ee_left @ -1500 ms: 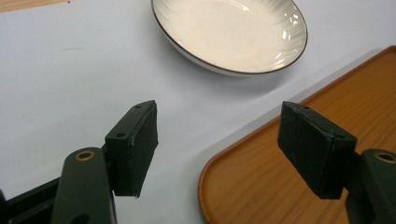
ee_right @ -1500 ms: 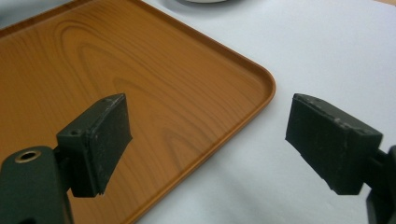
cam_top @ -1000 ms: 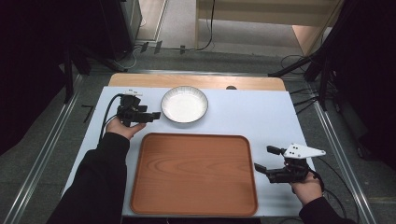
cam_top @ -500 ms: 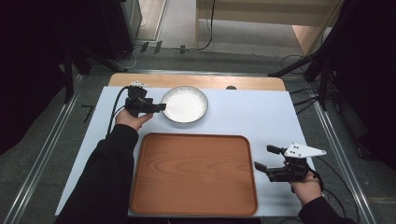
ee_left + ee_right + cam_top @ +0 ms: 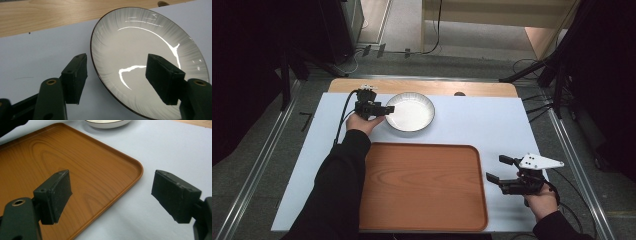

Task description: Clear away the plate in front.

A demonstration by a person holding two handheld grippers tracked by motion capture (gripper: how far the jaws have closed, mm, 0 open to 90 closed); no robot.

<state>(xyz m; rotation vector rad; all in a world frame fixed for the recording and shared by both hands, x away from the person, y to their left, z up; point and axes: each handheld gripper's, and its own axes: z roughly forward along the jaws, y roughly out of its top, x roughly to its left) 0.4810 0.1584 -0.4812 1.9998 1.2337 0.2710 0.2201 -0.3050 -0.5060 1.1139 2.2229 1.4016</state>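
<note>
Toward the far edge of the counter [image 5: 492, 120], a little left of its middle, sits the white plate [image 5: 411, 111], a shallow glazed dish with a fine ribbed flare and a thin dark line around its lip, resting flat on the pale blue covering. It looks like ceramic: stiff, moderately heavy for its size, breakable if knocked or dropped, and glossy enough that the bright reflections across its well suggest a slick surface. The sensible hold is the raised rim on the side nearest the left gripper [image 5: 384, 109], one finger under the outer wall and one over the inner slope, taken deep enough that the dish cannot pivot and slide out when lifted. In the left gripper view that is nearly how the fingers [image 5: 75, 76] stand: one pad lies outside the rim over the covering, the other hovers over the plate's [image 5: 150, 62] well, so the lip runs between them. They have just been closing but remain fairly wide, and neither pad presses on the rim yet. Nearer the person, the wooden tray [image 5: 422, 187] lies empty along the near edge, apart from the plate, its low rounded lip likely the place to set the dish down gently. By the tray's right side the right gripper [image 5: 498, 170] hovers, fingers spread wide and holding nothing.
</note>
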